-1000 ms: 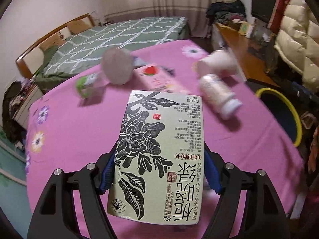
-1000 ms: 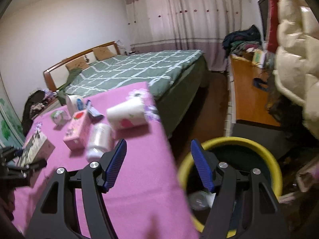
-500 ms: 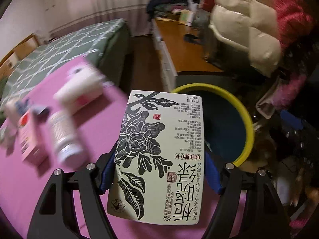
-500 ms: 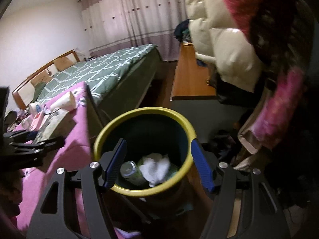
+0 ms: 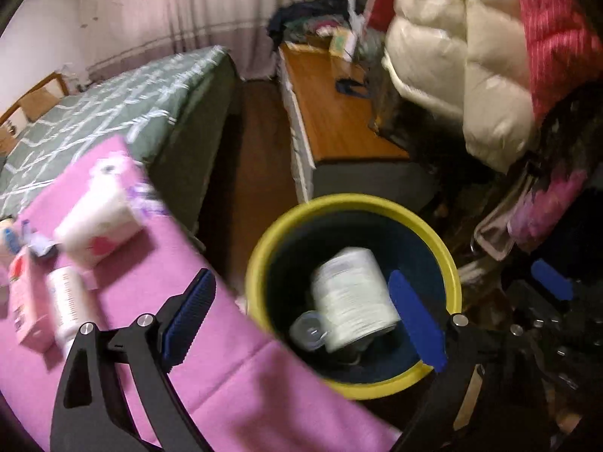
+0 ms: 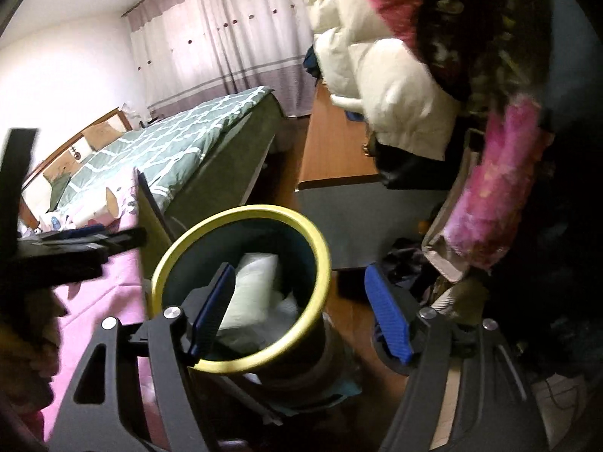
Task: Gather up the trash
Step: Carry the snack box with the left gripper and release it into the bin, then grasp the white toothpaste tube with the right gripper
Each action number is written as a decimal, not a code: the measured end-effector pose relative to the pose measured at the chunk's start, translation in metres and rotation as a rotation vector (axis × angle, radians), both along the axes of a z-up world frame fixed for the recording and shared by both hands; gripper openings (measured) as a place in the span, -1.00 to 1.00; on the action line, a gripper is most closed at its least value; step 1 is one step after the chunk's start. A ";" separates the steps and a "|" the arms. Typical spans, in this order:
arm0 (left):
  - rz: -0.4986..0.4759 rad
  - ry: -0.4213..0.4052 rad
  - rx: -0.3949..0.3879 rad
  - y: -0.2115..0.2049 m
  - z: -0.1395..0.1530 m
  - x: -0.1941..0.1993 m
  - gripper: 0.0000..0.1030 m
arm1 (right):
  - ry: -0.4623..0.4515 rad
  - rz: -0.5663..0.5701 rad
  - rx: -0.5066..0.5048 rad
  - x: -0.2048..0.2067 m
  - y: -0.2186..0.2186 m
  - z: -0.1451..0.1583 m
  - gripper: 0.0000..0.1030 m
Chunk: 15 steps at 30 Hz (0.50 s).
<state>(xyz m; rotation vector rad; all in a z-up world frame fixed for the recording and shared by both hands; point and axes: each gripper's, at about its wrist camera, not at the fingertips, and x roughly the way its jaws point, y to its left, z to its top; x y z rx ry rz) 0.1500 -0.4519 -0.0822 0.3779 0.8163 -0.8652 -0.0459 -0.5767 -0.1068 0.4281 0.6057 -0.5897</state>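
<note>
A bed with a green quilt (image 5: 113, 113) with white lines stands under the long pale curtain (image 5: 181, 19). Its wooden headboard (image 6: 94, 135) is at the far end, by the white wall. Beside the bed, across a strip of dark floor, is a long wooden cabinet (image 5: 339, 116). A white puffy coat (image 5: 452, 60) hangs above this cabinet, with a pink garment (image 6: 497, 188) next to it.

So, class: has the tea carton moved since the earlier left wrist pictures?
Yes. The tea carton has left the open left gripper and dropped down into the yellow-rimmed bin, beside the pink table.
</note>
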 end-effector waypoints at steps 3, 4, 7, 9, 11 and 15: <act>0.071 -0.038 -0.042 0.051 0.017 0.011 0.83 | 0.000 0.056 -0.009 0.021 0.016 0.005 0.32; 0.099 -0.046 -0.054 0.068 0.021 0.015 0.86 | 0.003 0.076 -0.017 0.028 0.023 0.006 0.32; 0.205 -0.074 -0.068 0.130 0.027 0.033 0.87 | 0.004 0.147 -0.022 0.056 0.047 0.012 0.32; 0.291 -0.105 -0.050 0.176 0.026 0.049 0.87 | 0.007 0.199 -0.032 0.080 0.065 0.017 0.32; 0.389 -0.130 -0.029 0.223 0.023 0.067 0.87 | 0.003 0.250 -0.027 0.099 0.080 0.021 0.32; 0.548 -0.131 -0.010 0.301 0.011 0.103 0.89 | -0.007 0.387 -0.015 0.155 0.122 0.034 0.32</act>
